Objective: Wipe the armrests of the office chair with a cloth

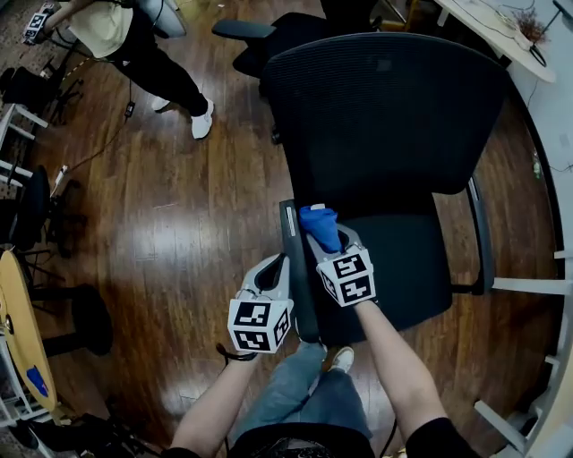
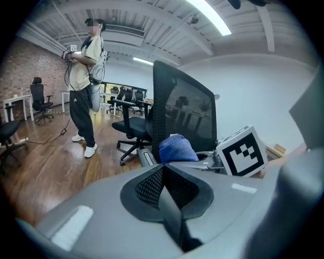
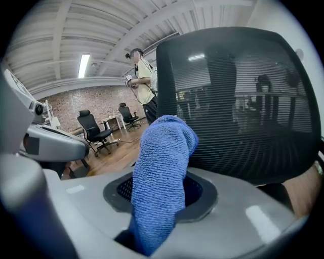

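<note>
A black office chair with a mesh back (image 1: 385, 116) stands in front of me. Its near armrest (image 1: 290, 228) runs toward me at the seat's left side; the far armrest (image 1: 481, 237) is on the right. My right gripper (image 1: 327, 246) is shut on a blue cloth (image 1: 319, 224), which lies over the near armrest's front part. In the right gripper view the cloth (image 3: 162, 177) sticks up out of the closed jaws. My left gripper (image 1: 271, 268) hangs just left of that armrest, shut and empty, and its view shows the cloth (image 2: 176, 148) ahead.
A person (image 1: 134, 45) stands on the wood floor at the far left. A second black office chair (image 1: 269, 40) is behind the first. A white desk (image 1: 492, 27) lines the right wall. A round wooden table (image 1: 18, 331) and a black stool (image 1: 89, 313) sit at the left.
</note>
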{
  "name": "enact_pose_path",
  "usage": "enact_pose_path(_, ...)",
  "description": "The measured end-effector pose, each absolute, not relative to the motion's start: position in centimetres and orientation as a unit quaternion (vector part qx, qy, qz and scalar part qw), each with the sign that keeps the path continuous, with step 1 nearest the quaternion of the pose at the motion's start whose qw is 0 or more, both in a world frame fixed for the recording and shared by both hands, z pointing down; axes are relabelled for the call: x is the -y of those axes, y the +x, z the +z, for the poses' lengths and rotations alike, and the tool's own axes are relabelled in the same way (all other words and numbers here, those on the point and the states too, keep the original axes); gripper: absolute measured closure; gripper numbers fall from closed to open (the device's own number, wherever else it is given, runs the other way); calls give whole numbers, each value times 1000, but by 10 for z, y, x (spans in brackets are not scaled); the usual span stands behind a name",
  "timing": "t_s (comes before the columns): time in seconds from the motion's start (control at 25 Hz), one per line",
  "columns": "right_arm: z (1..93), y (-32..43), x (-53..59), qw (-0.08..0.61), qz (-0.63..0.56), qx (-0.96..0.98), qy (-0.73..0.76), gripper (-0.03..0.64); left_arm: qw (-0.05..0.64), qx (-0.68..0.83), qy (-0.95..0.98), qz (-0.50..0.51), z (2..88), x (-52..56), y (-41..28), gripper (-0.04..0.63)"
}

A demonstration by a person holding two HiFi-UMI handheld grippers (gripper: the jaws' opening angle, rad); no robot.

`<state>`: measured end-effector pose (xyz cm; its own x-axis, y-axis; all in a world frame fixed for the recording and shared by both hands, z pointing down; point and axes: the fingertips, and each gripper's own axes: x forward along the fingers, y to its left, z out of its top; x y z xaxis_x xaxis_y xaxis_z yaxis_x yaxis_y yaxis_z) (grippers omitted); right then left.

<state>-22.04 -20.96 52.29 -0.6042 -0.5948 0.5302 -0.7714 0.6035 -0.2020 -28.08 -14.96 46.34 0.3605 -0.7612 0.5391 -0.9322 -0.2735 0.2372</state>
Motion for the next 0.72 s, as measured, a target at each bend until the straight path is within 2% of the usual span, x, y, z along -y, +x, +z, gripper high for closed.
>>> enact_pose_path(0.72, 535, -222, 163, 213, 217, 883, 358, 479, 275, 544, 774, 173, 480, 125, -268, 591)
